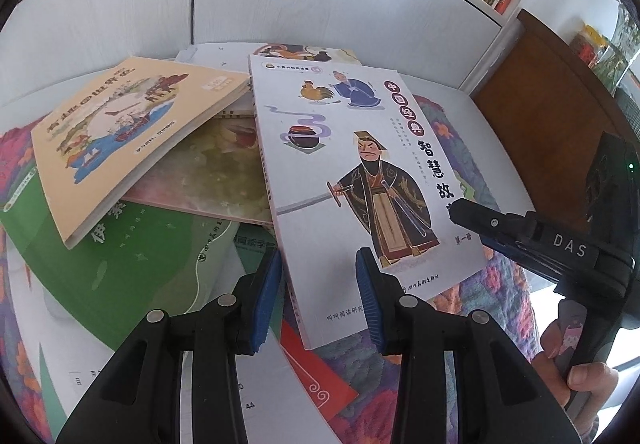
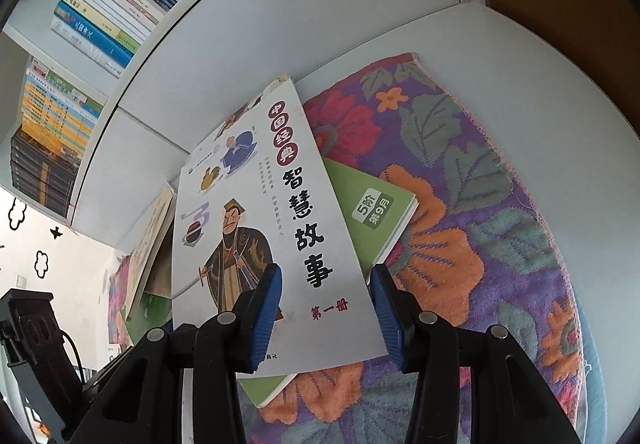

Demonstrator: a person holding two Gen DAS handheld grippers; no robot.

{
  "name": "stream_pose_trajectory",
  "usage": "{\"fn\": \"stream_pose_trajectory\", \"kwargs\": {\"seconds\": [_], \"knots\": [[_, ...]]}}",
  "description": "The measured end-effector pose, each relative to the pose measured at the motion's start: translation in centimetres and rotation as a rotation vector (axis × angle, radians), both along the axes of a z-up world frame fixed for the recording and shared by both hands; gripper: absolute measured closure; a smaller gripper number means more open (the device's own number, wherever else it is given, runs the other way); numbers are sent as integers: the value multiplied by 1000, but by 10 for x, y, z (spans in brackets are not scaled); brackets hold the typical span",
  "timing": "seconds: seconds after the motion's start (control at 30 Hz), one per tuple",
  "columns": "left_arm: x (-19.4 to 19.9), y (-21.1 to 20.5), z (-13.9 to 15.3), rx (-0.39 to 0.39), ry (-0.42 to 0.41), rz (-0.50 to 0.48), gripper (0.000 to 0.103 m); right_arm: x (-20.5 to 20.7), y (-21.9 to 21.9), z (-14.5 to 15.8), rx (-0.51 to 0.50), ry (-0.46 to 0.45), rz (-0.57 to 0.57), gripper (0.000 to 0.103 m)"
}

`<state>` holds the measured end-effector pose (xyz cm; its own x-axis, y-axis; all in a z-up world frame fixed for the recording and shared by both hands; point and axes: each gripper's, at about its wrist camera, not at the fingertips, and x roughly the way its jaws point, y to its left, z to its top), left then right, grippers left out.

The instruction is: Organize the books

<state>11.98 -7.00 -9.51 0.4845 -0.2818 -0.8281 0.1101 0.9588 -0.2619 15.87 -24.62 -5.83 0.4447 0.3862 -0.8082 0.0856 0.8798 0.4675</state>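
White storybook [image 1: 352, 172] titled 中国经典智慧故事, 第一册, between the parted pads of left tool [image 1: 320, 300] and right tool [image 2: 326, 318]; "DAS" on right tool body; green book [image 2: 376, 216] tagged 5阶第9月.

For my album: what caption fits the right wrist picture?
Open claw over a white storybook on a flowery towel.

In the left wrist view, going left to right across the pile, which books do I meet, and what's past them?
Green book → tan illustrated book → white story book with the robed swordsman → right gripper → brown wooden panel.
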Motion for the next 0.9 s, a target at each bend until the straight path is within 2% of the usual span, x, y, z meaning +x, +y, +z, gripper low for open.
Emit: {"fn": "stream_pose_trajectory", "kwargs": {"seconds": [0.9], "knots": [[-2, 0, 6, 50, 19, -13, 68, -1, 13, 7, -35, 34, 59, 56]]}}
